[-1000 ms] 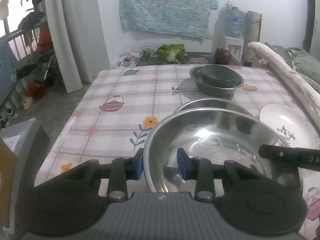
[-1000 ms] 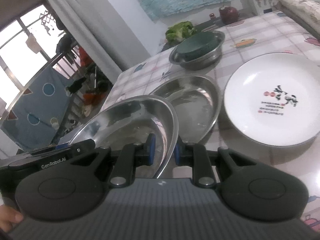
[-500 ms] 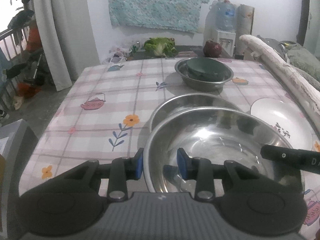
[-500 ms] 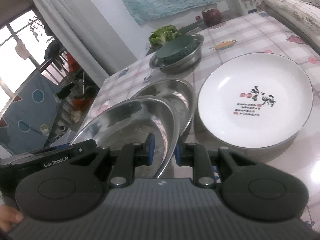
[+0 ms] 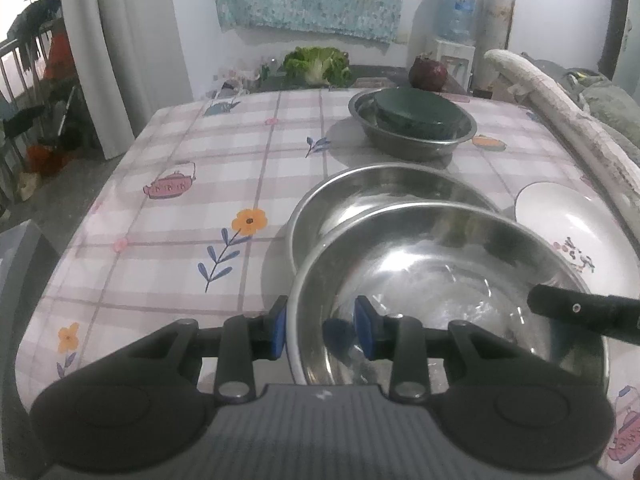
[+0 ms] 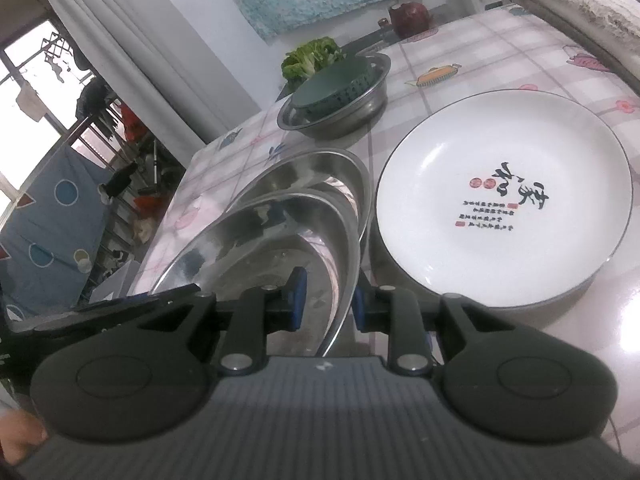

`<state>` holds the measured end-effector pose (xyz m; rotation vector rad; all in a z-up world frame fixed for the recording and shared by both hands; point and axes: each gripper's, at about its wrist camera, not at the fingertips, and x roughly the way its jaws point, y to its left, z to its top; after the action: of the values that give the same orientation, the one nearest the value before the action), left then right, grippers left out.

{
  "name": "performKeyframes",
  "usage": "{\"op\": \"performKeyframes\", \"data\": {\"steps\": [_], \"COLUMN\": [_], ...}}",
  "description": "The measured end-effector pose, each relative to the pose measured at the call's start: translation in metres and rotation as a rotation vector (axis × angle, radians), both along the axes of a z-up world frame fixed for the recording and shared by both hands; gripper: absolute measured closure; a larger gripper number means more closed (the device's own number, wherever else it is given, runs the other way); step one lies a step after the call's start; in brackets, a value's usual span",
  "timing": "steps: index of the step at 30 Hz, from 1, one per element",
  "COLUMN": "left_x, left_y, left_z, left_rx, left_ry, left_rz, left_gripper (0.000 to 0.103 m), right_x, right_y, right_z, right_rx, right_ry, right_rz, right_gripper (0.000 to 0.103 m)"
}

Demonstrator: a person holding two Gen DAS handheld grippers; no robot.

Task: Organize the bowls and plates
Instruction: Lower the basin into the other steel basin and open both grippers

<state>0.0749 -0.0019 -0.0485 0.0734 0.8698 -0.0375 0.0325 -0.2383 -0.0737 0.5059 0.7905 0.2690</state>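
The large steel basin (image 5: 448, 280) hangs between the two grippers, each straddling its rim from an opposite side, and the move ahead turns on what sits just beyond the fingers: a second steel basin (image 5: 384, 192) resting on the table (image 5: 180, 152), its near edge already overlapped by the far edge of the held one. The left gripper (image 5: 321, 328) has one finger outside the wall and one inside, both about touching it, so I read it as clamped on the rim. The right gripper (image 6: 328, 300) has just been opening; its fingers stand a little apart with the rim between them, and daylight shows beside the inner pad, so that grip looks slack or released. Both basins are round, so no long axis matters; what counts is centring the held one forward and slightly down over the lower one. To the right of the right fingers, the white plate (image 6: 504, 196) lies just beside both basins, leaving scant room on that side. Further ahead, well apart, a smaller steel bowl (image 5: 412, 128) holds a dark green bowl (image 5: 416, 114). Left of the left fingers the table is bare cloth.
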Motion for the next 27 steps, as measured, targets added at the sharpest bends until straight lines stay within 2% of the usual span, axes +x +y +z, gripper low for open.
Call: {"op": "performKeyframes", "data": {"steps": [14, 22, 27], "left_x": [0.015, 0.017, 0.015], "left_y": [0.001, 0.005, 0.01], "left_z": [-0.006, -0.003, 0.002], "left_rx": [0.012, 0.021, 0.0], "left_ry": [0.013, 0.013, 0.0], "left_rz": [-0.009, -0.02, -0.014], "left_gripper": [0.068, 0.062, 0.058], "right_x": [0.018, 0.028, 0.033], "right_y": [0.005, 0.012, 0.017], "right_z": [0.0, 0.005, 0.007], "right_rx": [-0.012, -0.037, -0.059], "right_ry": [0.021, 0.024, 0.024], "right_rz": [0.008, 0.024, 0.026], "right_gripper": [0.079, 0.066, 0.057]}}
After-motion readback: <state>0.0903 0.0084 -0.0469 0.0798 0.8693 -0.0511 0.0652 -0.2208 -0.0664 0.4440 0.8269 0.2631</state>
